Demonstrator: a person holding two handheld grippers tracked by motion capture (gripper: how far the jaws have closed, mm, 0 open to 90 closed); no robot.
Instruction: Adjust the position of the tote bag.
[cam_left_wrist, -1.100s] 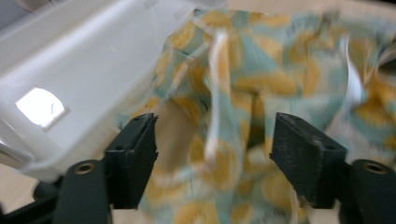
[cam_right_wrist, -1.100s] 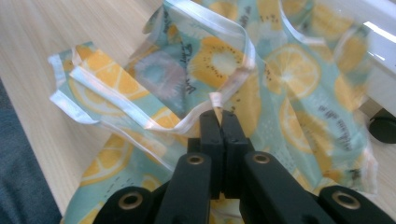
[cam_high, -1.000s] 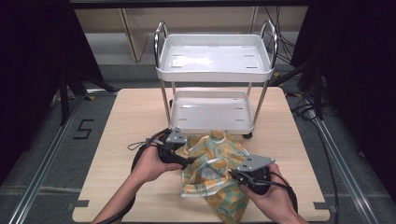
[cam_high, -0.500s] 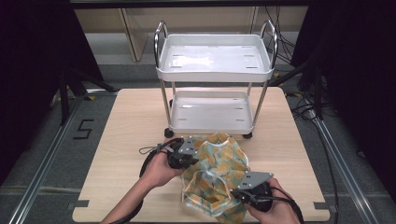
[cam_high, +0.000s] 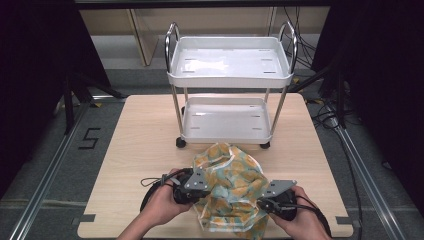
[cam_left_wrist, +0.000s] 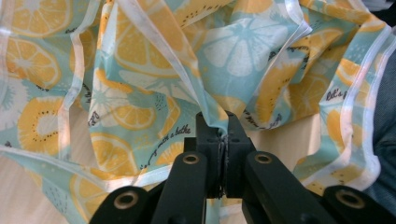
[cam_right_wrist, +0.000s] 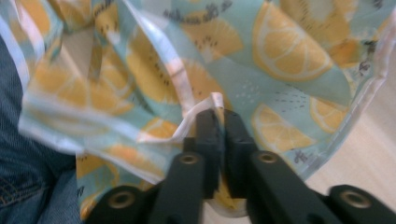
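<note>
Fruit-print cloth now bunched at the table's near edge, pinched by left gripper, freshly clamped, and right gripper, jaws easing slightly, ready for folding below the cart.

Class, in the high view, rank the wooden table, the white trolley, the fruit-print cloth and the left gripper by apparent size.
1. wooden table
2. white trolley, raised toward the camera, so somewhat flattered
3. fruit-print cloth
4. left gripper
</note>
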